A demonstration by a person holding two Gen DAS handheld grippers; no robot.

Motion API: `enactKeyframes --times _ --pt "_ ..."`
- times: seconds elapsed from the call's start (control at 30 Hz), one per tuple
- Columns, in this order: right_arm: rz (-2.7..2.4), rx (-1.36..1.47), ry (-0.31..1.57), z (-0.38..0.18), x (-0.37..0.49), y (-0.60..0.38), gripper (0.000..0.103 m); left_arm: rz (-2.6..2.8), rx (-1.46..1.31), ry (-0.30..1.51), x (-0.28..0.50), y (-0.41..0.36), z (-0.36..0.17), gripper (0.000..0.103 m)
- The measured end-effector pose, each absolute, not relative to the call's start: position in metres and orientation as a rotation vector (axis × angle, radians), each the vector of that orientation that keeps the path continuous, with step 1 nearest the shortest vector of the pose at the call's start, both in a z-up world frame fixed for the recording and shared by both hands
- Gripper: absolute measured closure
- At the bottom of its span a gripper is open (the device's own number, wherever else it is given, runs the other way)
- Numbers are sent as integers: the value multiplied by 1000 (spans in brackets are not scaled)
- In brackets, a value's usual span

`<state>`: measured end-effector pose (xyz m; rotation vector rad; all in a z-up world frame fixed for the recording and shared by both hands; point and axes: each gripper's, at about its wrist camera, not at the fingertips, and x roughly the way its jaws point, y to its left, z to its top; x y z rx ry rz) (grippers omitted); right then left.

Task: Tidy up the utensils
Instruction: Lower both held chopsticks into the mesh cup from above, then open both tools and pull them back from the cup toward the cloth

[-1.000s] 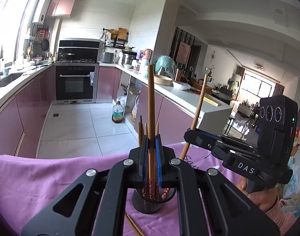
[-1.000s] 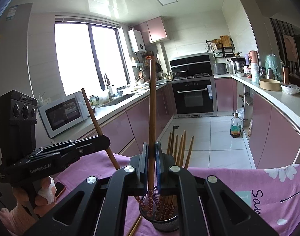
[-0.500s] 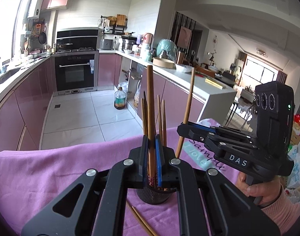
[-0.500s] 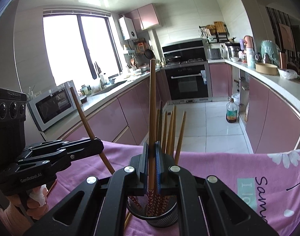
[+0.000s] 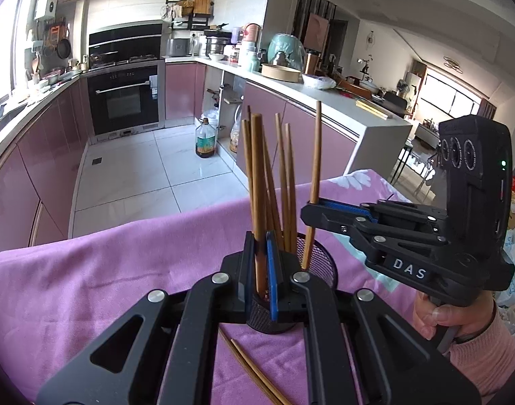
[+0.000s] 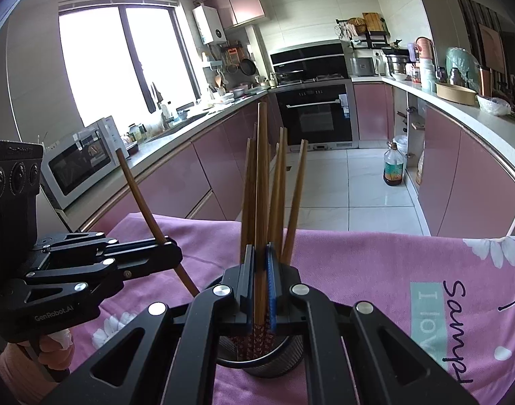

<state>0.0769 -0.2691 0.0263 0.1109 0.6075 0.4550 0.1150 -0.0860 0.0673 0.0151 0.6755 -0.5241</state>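
Note:
A black mesh cup (image 5: 319, 263) (image 6: 284, 354) stands on the purple cloth (image 5: 88, 270) with several wooden chopsticks upright in it. My left gripper (image 5: 261, 239) is shut on one chopstick (image 5: 259, 175), held upright with its lower end down in the cup. My right gripper (image 6: 260, 253) is shut on another chopstick (image 6: 261, 175), whose patterned lower end sits inside the cup. Each gripper shows in the other's view: the right gripper (image 5: 311, 209) grips its chopstick (image 5: 314, 155) over the cup's right rim, and the left gripper (image 6: 171, 256) holds a slanted chopstick (image 6: 139, 195).
Two loose chopsticks (image 5: 254, 368) lie on the cloth in front of the cup. The cloth's far edge (image 6: 358, 233) drops to a tiled kitchen floor with an oil bottle (image 6: 394, 165). A hand (image 5: 460, 317) in a pink sleeve holds the right gripper's handle.
Both grippers have come down and forward with their chopsticks, whose lower ends now sit deeper in the cup. The cup and the loose chopsticks stayed put.

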Motion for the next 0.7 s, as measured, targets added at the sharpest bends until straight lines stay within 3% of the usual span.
enactKeyframes --times 0.7 --pt "422 134 626 20 86 -271 96 -474 1 675 147 -94 57 94"
